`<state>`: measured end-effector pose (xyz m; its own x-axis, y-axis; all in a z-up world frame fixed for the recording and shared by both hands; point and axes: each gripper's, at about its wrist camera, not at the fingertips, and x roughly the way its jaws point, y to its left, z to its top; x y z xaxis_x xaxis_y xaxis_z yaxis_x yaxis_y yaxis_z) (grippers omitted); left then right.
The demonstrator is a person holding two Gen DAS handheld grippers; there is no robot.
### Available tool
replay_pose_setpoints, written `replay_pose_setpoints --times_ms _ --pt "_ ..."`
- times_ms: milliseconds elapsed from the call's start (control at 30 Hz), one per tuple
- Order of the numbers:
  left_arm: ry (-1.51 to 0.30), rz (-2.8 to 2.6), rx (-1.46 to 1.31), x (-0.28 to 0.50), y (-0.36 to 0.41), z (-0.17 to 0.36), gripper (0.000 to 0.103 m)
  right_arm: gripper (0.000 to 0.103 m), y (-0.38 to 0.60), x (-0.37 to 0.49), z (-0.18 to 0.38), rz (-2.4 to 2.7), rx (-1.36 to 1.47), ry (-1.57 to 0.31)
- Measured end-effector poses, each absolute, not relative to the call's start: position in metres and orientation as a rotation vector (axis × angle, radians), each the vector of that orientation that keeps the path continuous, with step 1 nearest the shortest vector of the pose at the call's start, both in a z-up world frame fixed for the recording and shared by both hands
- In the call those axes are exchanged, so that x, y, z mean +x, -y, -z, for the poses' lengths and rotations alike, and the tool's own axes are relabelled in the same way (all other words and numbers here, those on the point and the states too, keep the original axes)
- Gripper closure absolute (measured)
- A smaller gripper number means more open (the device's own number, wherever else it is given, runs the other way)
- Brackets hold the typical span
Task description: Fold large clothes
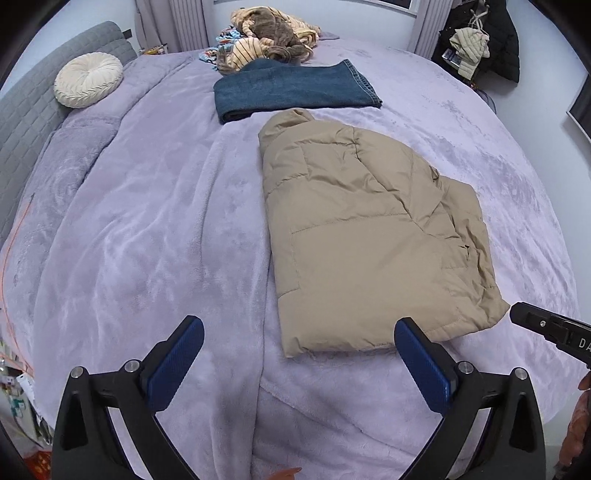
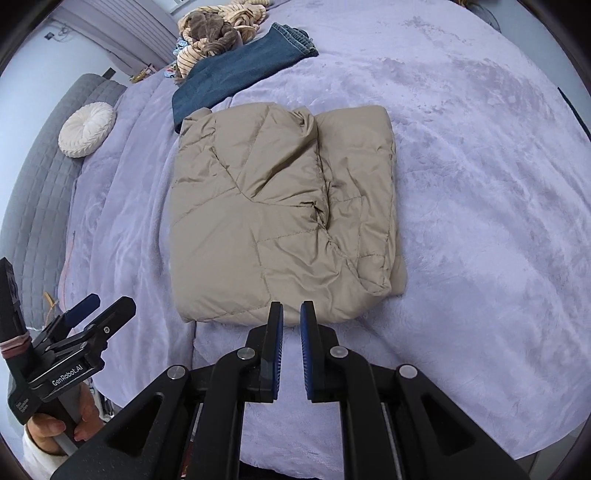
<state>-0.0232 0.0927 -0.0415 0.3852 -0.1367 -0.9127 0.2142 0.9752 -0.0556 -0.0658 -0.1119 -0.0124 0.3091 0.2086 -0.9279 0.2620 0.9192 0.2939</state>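
A tan puffer jacket (image 1: 369,236) lies folded lengthwise on the lilac blanket (image 1: 147,221), collar at the far end. It also shows in the right wrist view (image 2: 273,218). My left gripper (image 1: 299,332) is open and empty, just short of the jacket's near hem. It appears in the right wrist view (image 2: 98,304) at the left. My right gripper (image 2: 291,314) has its jaws nearly closed with a narrow gap, holding nothing, right at the jacket's near edge. Its tip (image 1: 532,317) shows at the right of the left wrist view.
Folded blue jeans (image 1: 295,88) lie beyond the jacket. A heap of striped and brown clothes (image 1: 273,33) sits at the far end. A round cream cushion (image 1: 88,79) rests by the grey headboard (image 1: 22,122). Dark clothes (image 1: 480,44) hang at the far right.
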Motion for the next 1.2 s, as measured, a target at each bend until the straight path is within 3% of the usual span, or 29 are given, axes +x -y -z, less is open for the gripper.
replay_pose_setpoints --times_ms 33,67,100,167,333,433,667,800,1200 --pt "-1.146 0.208 0.072 -0.028 -0.094 0.037 0.0 0.086 0.112 -0.068 0.007 0.042 0.416 -1.259" --pt "-1.139 0.203 0.063 -0.032 -0.096 0.032 0.0 0.076 0.112 -0.07 0.002 0.051 0.399 -1.252" --pt "-1.132 0.204 0.053 -0.035 -0.097 0.028 0.0 0.059 0.113 -0.072 -0.002 0.058 0.383 -1.245" --pt "-1.11 0.192 0.047 -0.042 -0.098 0.018 0.0 0.041 0.112 -0.078 -0.015 0.071 0.337 -1.219" --pt "-1.077 0.176 0.018 -0.057 -0.101 -0.004 0.0 0.036 0.105 -0.089 -0.042 0.075 0.262 -1.162" --pt "-1.064 0.182 0.025 -0.064 -0.1 -0.016 0.0 0.023 0.103 -0.094 -0.057 0.09 0.245 -1.124" --pt "-1.023 0.17 0.038 -0.072 -0.103 -0.038 0.0 0.021 0.099 -0.1 -0.083 0.113 0.228 -1.069" --pt "-1.002 0.171 0.048 -0.076 -0.102 -0.049 0.0 0.0 0.095 -0.104 -0.094 0.129 0.2 -1.034" --pt "-0.986 0.144 0.045 -0.086 -0.1 -0.06 0.0 0.0 0.095 -0.111 -0.105 0.156 0.176 -1.012"
